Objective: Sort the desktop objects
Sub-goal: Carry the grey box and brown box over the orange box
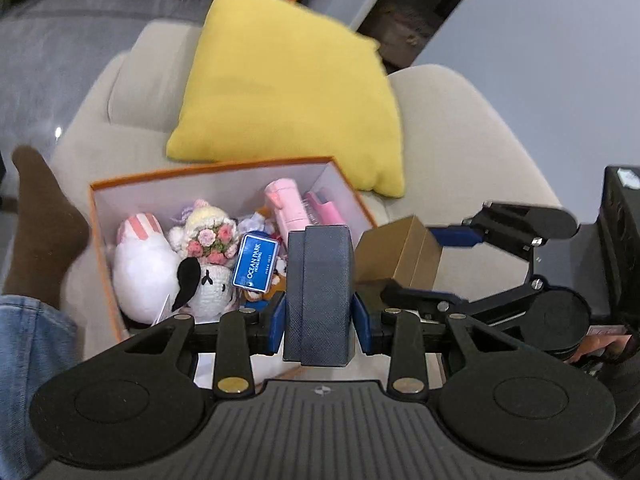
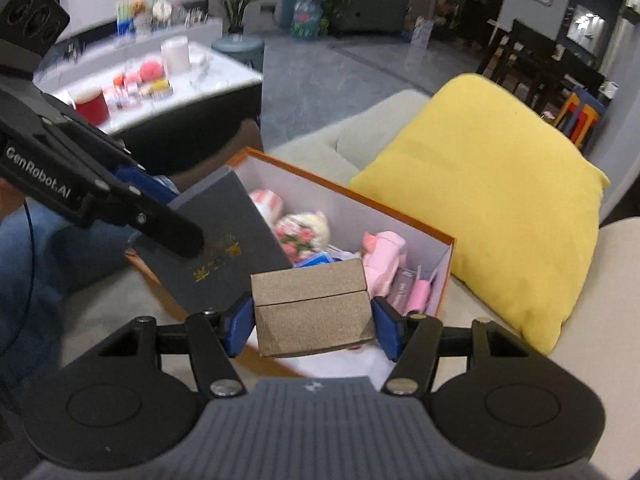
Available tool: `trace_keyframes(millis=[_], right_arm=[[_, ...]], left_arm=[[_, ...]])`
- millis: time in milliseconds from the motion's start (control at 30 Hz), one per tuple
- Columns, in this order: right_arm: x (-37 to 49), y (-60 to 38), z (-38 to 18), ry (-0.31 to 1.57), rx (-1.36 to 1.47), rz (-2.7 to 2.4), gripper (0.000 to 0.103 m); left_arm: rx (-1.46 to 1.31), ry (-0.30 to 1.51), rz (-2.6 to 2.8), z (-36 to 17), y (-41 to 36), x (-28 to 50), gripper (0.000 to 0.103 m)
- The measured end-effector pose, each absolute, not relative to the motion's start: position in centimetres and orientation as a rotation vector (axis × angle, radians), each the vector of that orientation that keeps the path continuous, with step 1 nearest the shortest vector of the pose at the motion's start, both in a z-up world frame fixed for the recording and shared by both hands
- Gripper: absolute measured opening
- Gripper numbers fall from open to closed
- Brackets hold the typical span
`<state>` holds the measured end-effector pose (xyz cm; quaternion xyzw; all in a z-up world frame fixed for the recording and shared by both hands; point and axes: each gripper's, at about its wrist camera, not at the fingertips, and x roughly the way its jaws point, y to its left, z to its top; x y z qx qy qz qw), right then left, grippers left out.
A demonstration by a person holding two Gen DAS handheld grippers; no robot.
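Note:
My left gripper (image 1: pixel 319 316) is shut on a dark grey box (image 1: pixel 320 292), held upright above the near edge of an orange storage box (image 1: pixel 200 168). The same dark grey box (image 2: pixel 216 248) shows gold lettering in the right wrist view. My right gripper (image 2: pixel 312 320) is shut on a gold box (image 2: pixel 312 304), also over the orange storage box (image 2: pixel 348 196). In the left wrist view the gold box (image 1: pixel 400 252) hangs just right of the dark one, in the right gripper (image 1: pixel 424 260). Inside lie plush toys (image 1: pixel 152 264), a blue card (image 1: pixel 256 264) and pink items (image 1: pixel 288 204).
The orange box rests on a beige sofa (image 1: pixel 460 128) with a yellow cushion (image 1: pixel 288 92) behind it. A person's jeans and brown sock (image 1: pixel 40 232) lie at the left. A white low table (image 2: pixel 160 76) with cups and small objects stands further back.

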<state>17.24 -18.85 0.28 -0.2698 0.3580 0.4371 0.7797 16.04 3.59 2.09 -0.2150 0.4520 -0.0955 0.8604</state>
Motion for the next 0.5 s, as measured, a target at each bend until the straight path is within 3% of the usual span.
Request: trace_keyframes(millis=[500], right_arm=[[23.5,-15.2,-7.5,1.061,-1.04,1.189,0.064]], left_arm=[[-0.517,1.122,-0.232,-5.4,2.6,21.7,0.04]])
